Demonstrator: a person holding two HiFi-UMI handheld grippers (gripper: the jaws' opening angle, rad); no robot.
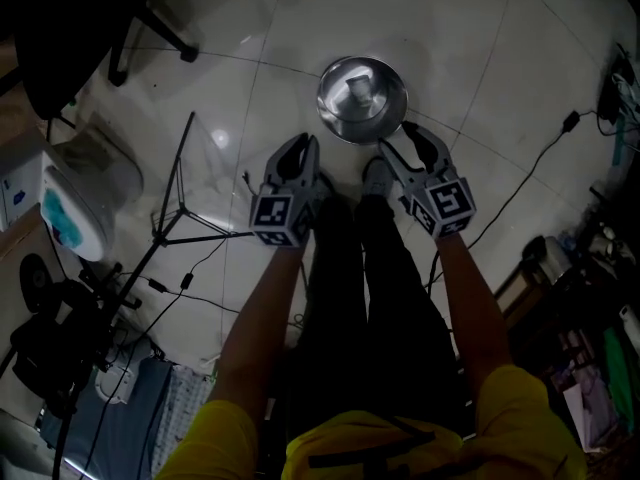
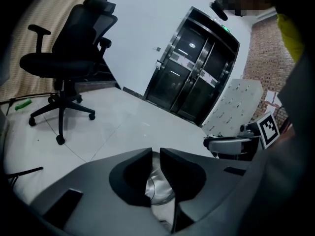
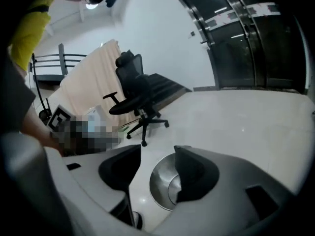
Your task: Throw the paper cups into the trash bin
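A round steel trash bin [image 1: 385, 118] stands on the pale tiled floor just ahead of the person's feet, with a paper cup [image 1: 358, 90] lying inside it. My left gripper [image 1: 303, 146] hovers at the bin's near left rim. Its jaws are almost together, with only a thin slit and nothing in it, and the bin [image 2: 160, 191] shows through that slit below the left gripper [image 2: 156, 154]. My right gripper [image 1: 412, 133] hangs over the bin's near right rim. In its own view the right gripper [image 3: 157, 154] stands open and empty above the bin [image 3: 160, 183].
A black office chair [image 2: 64, 58] stands off to the left on the floor [image 1: 260, 28]. A thin black stand [image 1: 180, 203] and cables [image 1: 530, 168] lie either side of the person's legs [image 1: 365, 288]. A white appliance [image 1: 85, 193] sits at left, and dark glass doors [image 2: 192, 77] are behind.
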